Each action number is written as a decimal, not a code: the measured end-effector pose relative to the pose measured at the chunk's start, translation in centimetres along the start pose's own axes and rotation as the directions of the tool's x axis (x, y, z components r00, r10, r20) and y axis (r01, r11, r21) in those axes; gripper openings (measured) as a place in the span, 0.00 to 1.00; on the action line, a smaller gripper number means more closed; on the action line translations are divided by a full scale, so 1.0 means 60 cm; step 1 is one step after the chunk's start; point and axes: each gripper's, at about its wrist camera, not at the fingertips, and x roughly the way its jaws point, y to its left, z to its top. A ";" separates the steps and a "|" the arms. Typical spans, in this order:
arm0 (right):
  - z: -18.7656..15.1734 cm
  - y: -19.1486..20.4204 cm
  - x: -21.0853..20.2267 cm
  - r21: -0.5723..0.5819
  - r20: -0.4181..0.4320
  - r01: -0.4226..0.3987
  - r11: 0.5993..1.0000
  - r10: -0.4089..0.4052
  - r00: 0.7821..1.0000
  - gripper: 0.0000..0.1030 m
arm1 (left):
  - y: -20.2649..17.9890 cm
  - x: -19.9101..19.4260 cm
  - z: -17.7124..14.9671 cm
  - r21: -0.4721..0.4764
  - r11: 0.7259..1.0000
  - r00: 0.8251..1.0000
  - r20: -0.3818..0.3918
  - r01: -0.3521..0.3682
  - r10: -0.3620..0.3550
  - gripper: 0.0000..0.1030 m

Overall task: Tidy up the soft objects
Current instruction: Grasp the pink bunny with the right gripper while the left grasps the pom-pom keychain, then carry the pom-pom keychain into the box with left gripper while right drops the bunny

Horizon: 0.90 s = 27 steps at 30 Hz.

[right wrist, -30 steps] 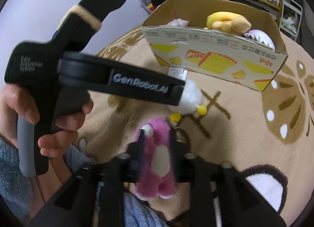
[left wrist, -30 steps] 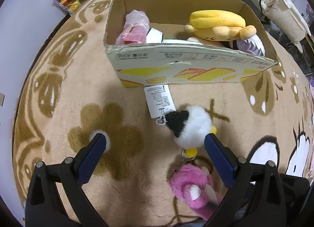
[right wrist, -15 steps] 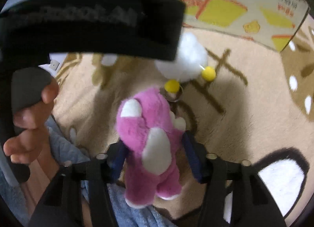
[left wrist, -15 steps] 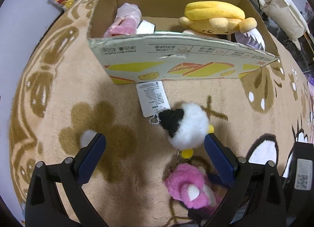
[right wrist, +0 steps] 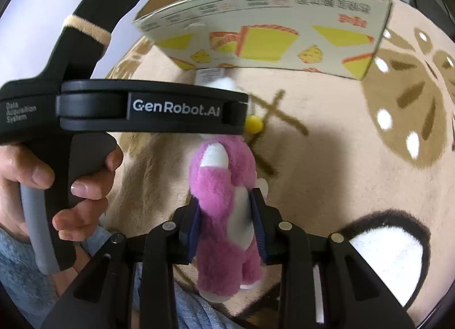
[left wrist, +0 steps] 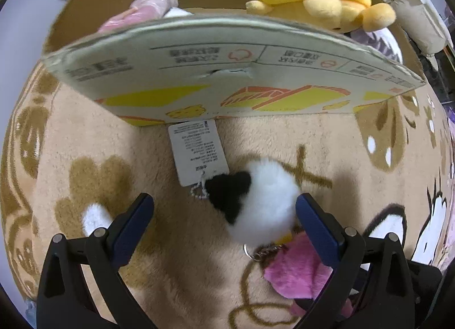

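The pink plush point(right wrist: 224, 201) is clamped at its middle between the right gripper point(right wrist: 227, 223) pads, head pointing toward the box point(right wrist: 264, 30), feet hanging over the person's lap. Half a second ago it sat loosely between wider-spread pads; now the pads press into its fur, so the grasp looks made and the toy is ready to be carried to the box.

Just ahead of it, the white puff point(left wrist: 256, 209) with a black patch lies on the rug point(left wrist: 113, 144), its tag point(left wrist: 197, 154) stretching to the foot of the box. A metal ring point(left wrist: 250, 252) and short chain lie between the puff and the pink plush; whether they are linked I cannot tell. If they are, lifting one will drag the other.

The left gripper point(left wrist: 224, 209) hangs wide open over the puff, its right pad touching or nearly touching the fur, its left pad well apart from it. Compared with a second ago, this gripper is closer to the box and lower, and the puff now lies between its pads rather than ahead of them, so a second pick seems to be lined up.

The box already holds a yellow plush point(left wrist: 318, 2) and a pink bagged item point(left wrist: 145, 10), with room between them. The left hand point(right wrist: 42, 181) grips its handle, seen from the right camera.
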 end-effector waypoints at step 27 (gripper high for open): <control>0.032 -0.056 -0.148 0.044 0.263 0.055 0.998 -0.065 0.963 0.33 | 0.030 -0.164 -0.029 -0.081 0.994 0.955 0.283 -0.074 0.094 0.32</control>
